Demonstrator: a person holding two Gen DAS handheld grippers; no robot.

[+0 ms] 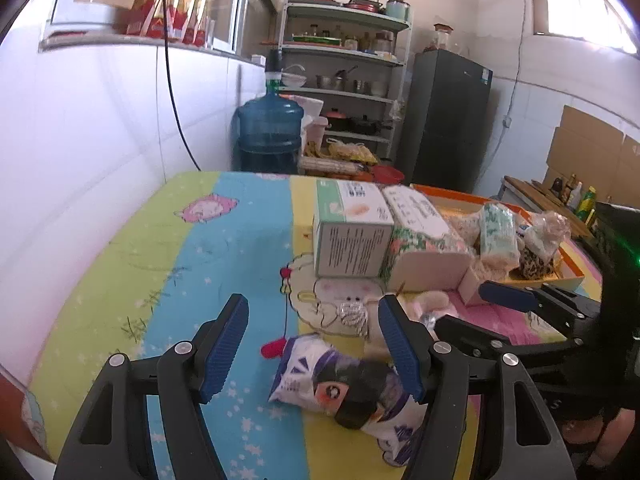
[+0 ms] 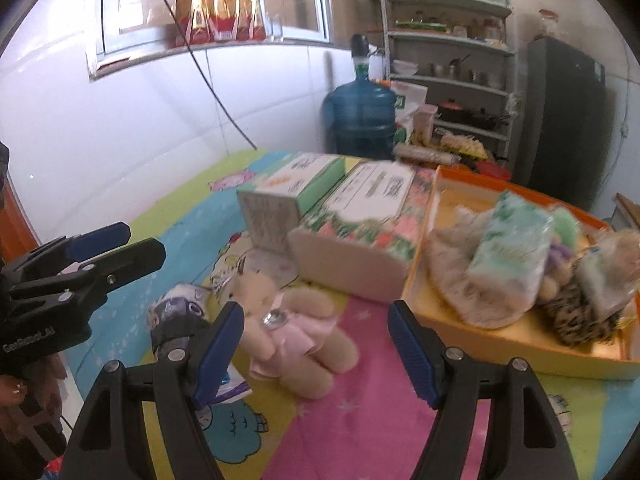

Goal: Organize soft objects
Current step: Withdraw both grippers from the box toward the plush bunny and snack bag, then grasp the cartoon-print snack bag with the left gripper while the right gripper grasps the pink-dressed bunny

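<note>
Holding my left gripper spread wide, ribbed blue pads flanking crinkly purple-white plastic packet lying flat on striped cartoon cloth, pads not touching it

Holding my right gripper spread too, hovering over fuzzy cream plush bear with pink satin bow, nothing pinched

Orange tray sitting at 2 o'clock from bear, low rim, piled with fluffy towel, soft tissue pack

Two stiff cardboard boxes sitting at 12 o'clock, square edges close behind bear

Pink stripe at 6 o'clock lying bare
</note>
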